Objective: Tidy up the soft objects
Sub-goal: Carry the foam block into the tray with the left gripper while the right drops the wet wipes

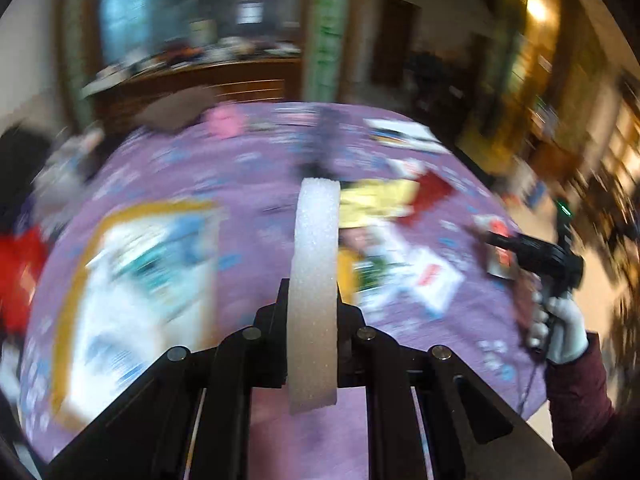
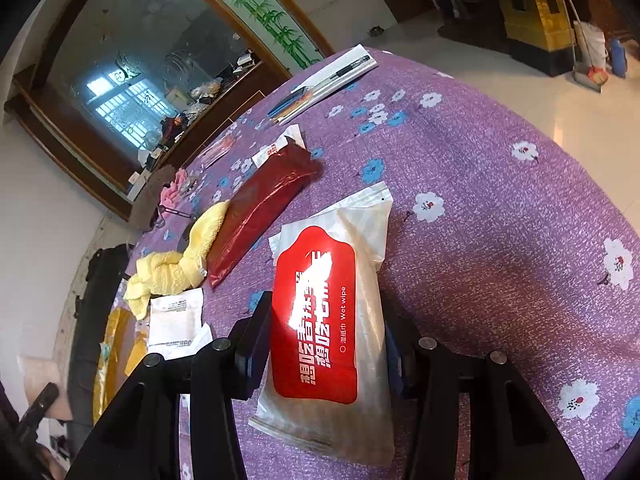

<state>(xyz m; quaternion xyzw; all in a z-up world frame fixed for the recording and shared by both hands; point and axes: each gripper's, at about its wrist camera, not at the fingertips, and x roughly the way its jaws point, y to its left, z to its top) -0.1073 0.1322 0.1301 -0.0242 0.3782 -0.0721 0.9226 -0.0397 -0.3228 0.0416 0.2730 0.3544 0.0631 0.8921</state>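
Our left gripper [image 1: 313, 300] pinches a white foam strip [image 1: 314, 280] at the centre of its blurred view. Our right gripper [image 2: 328, 344] clamps a wet wipe pack [image 2: 332, 320] low in its frame, over the purple tablecloth [image 2: 500, 200]. We judge sorting barely begun: the yellow towel [image 2: 176, 264] and red pouch [image 2: 264, 204] lie loose at left.

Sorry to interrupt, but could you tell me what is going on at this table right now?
A person with a gripper in each hand is sorting soft items on a table with a purple flowered cloth. The left gripper is clamped on a white foam strip. The right gripper has a wet wipe pack between its fingers. A yellow towel and a dark red pouch lie on the cloth.
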